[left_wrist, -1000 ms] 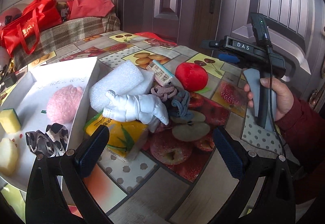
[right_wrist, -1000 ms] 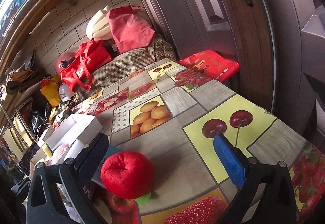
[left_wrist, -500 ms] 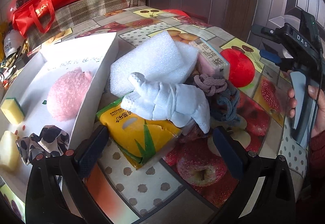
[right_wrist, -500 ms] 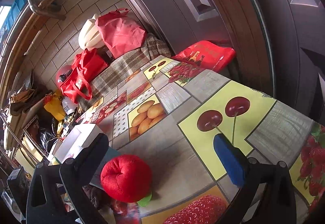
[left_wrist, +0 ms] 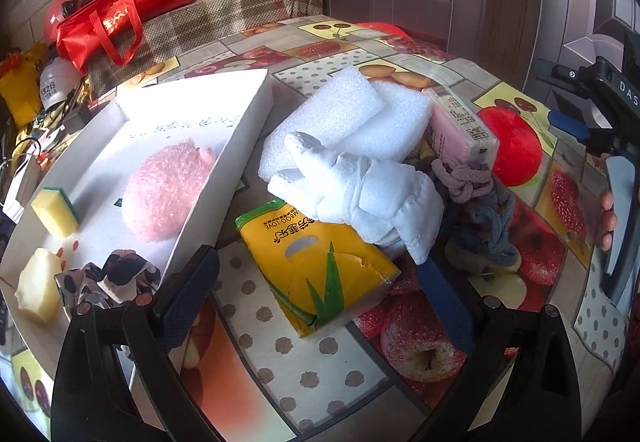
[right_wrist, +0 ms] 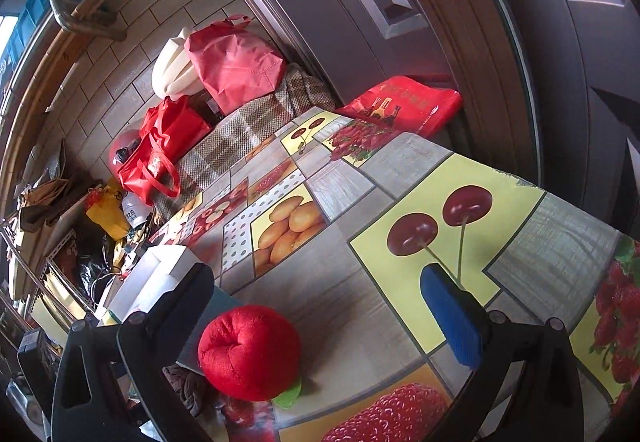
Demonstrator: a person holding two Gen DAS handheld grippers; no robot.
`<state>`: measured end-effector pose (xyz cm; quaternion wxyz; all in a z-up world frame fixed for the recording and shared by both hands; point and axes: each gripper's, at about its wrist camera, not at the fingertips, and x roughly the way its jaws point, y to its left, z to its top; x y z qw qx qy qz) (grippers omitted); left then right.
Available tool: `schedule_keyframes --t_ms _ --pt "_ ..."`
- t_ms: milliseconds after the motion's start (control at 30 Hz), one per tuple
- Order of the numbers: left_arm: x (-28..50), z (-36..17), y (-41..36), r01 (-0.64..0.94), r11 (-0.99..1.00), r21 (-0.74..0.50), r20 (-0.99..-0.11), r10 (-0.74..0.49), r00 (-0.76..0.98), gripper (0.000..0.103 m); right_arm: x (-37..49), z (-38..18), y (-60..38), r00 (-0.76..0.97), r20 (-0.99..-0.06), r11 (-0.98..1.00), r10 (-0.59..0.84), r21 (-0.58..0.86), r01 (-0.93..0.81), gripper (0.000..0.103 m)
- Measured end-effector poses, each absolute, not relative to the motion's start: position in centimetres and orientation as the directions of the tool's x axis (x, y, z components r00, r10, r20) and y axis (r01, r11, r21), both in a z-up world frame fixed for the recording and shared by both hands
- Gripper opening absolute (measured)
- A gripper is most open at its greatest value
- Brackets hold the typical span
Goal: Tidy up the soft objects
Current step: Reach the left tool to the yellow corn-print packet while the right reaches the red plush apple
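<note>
Hovering, left claw point(left_wrist: 316, 282): jaws wide with nothing pressed between the pads; they have just been closing a little, and the yellow tissue pack point(left_wrist: 316, 262) lies on the bench point(left_wrist: 304, 374) in the gap between them.
Left of left claw: white box point(left_wrist: 244, 145) holding a yellow sponge point(left_wrist: 54, 211), a pale foam piece point(left_wrist: 38, 286), a black-and-white scrunchie point(left_wrist: 104, 278) and a pink puff point(left_wrist: 164, 189).
Ahead of left claw: white glove point(left_wrist: 360, 189) resting on the far end of the tissue pack, with white foam blocks point(left_wrist: 344, 121) behind it.
Right of glove: pink tissue pack point(left_wrist: 460, 125), tangled grey and blue cords point(left_wrist: 476, 201), then the red plush apple point(left_wrist: 512, 145).
Right claw point(right_wrist: 316, 310): jaws wide, holding nothing; the plush apple point(right_wrist: 250, 352) sits on the bench between them, nearer the black finger, untouched.
Change, left view: the pile fills more of the frame than a second ago, and the tissue pack now lies between the fingers, not ahead of them.
Change, right view: the apple sits much as before.
</note>
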<state>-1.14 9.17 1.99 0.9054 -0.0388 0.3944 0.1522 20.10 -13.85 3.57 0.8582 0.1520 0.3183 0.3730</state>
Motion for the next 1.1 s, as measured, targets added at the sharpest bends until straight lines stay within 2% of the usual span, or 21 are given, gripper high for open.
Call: schedule_keyframes --t_ms 133,167,300,533,700,800,900,1033,1067,1100 --pt "-0.3 1.6 9.0 -0.295 0.953 0.067 -0.741 0.245 0.625 0.078 20.1 3.5 -13.9 0.517 -0.434 0.674 0.738 0.502 -0.542 0.103" --pt "-0.3 1.7 9.0 -0.297 0.952 0.074 -0.737 0.253 0.626 0.068 20.1 3.5 -13.9 0.518 -0.433 0.675 0.738 0.503 -0.541 0.103" --pt "-1.2 1.9 8.4 -0.257 0.964 0.071 -0.723 0.227 0.652 0.059 20.2 3.2 -13.9 0.517 -0.435 0.675 0.737 0.511 -0.532 0.103" --pt "-4.2 2.5 6.5 -0.179 0.983 0.042 -0.703 0.157 0.694 0.058 20.0 3.1 -13.8 0.515 -0.434 0.673 0.739 0.511 -0.535 0.103" --pt "-3.0 1.3 6.8 -0.169 0.985 0.027 -0.763 0.130 0.633 0.059 18.8 3.8 -12.5 0.471 -0.454 0.652 0.756 0.460 -0.603 0.103" --pt "-3.0 1.3 6.8 -0.165 0.986 0.020 -0.760 0.122 0.638 0.059 17.7 4.0 -10.9 0.418 -0.500 0.629 0.758 0.395 -0.669 0.103" --pt "-3.0 1.2 7.2 -0.163 0.987 0.003 -0.763 0.108 0.638 0.059 17.2 3.4 -9.0 0.364 -0.586 0.624 0.724 0.331 -0.708 0.103" --pt "-3.1 1.2 7.3 -0.148 0.989 -0.023 -0.762 0.079 0.642 0.059 17.6 2.5 -7.6 0.313 -0.649 0.621 0.693 0.317 -0.717 0.103" --pt "-3.2 1.3 7.2 -0.143 0.990 -0.021 -0.760 0.077 0.646 0.057 17.8 2.3 -7.5 0.296 -0.648 0.611 0.702 0.334 -0.718 0.102" --pt "-3.3 1.4 7.2 -0.133 0.991 -0.019 -0.756 0.073 0.651 0.054 18.0 2.1 -7.8 0.279 -0.644 0.601 0.712 0.354 -0.717 0.091"
